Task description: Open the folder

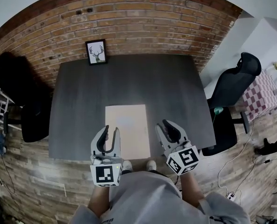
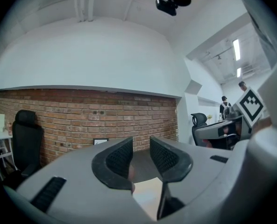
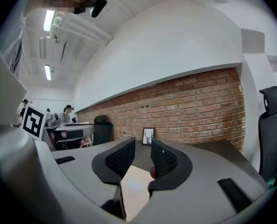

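Note:
A pale beige folder (image 1: 127,129) lies flat and shut on the dark grey table (image 1: 129,83), near its front edge. My left gripper (image 1: 111,133) hovers at the folder's left edge, and my right gripper (image 1: 165,126) is just off its right edge. Both point level toward the brick wall. In the left gripper view the jaws (image 2: 141,146) stand apart with nothing between them, and the folder (image 2: 147,192) shows below. The right gripper view shows the same: open jaws (image 3: 143,146) with an empty gap and the folder (image 3: 136,188) beneath.
A framed deer picture (image 1: 96,52) leans against the brick wall at the table's far edge. One black office chair (image 1: 231,92) stands to the right of the table and another (image 1: 17,87) to the left. People sit at desks far off in both gripper views.

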### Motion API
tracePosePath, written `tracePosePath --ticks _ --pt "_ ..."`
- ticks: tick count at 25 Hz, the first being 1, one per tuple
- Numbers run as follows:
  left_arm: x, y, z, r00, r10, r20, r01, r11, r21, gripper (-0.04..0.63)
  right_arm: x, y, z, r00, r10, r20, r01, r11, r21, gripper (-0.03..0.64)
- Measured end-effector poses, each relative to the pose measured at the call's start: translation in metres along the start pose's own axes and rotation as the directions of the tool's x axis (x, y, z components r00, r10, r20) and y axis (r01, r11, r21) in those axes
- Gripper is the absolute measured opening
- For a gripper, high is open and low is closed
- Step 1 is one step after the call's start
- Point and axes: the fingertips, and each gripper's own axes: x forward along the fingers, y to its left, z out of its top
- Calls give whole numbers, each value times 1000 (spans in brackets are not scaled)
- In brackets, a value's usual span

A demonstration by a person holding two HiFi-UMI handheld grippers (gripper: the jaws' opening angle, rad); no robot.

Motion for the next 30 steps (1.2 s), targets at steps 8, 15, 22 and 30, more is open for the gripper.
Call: tracePosePath --ticks 8,15,22,30 --pt "9 -32 -25 997 -18 -73 21 998 50 137 6 -20 -30 995 53 -81 -51 998 23 94" --pt "14 -47 -67 984 -35 -177 52 994 94 150 10 -27 -84 975 86 -207 -76 996 53 106" --pt "14 -63 -99 963 -76 -259 116 983 144 150 6 -31 -123 952 90 -291 -70 994 78 112" --pt "10 -86 -137 916 -146 -374 239 947 215 164 2 -27 -159 924 104 -368 -69 992 106 121"
